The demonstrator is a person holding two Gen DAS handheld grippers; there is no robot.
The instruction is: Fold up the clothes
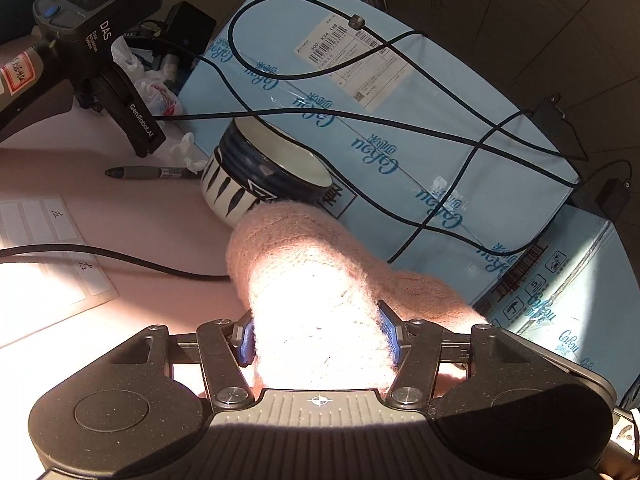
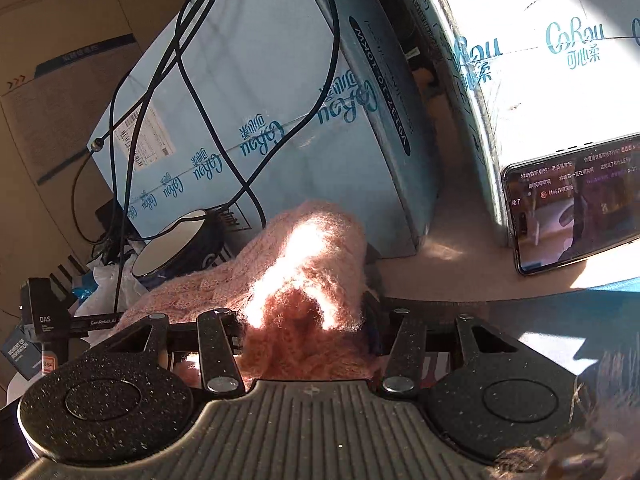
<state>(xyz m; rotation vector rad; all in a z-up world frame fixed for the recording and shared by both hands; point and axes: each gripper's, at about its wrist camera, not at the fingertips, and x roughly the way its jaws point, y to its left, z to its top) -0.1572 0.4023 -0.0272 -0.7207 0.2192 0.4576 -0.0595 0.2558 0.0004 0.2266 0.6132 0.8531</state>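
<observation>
Pink knit sweater point(image 1: 304, 280) bunched on table point(image 1: 120, 184) against blue box point(image 1: 400, 120), beside bowl point(image 1: 264, 176). Left gripper point(image 1: 318, 334) half-open, pads pressing sweater. Right gripper point(image 2: 308, 332) clamped on sweater too.

Two fisheye views, each mounted just behind a handheld gripper and looking forward and slightly down along its fingers, very close to the tabletop. The left wrist view faces a pale blue carton point(image 1: 400, 120) with a patterned bowl point(image 1: 268, 176) before it. The right wrist view faces the same carton point(image 2: 260, 120) and bowl point(image 2: 176, 240) from further right. Both share a pink knitted garment point(image 1: 312, 280) point(image 2: 304, 260) filling the near foreground.
</observation>
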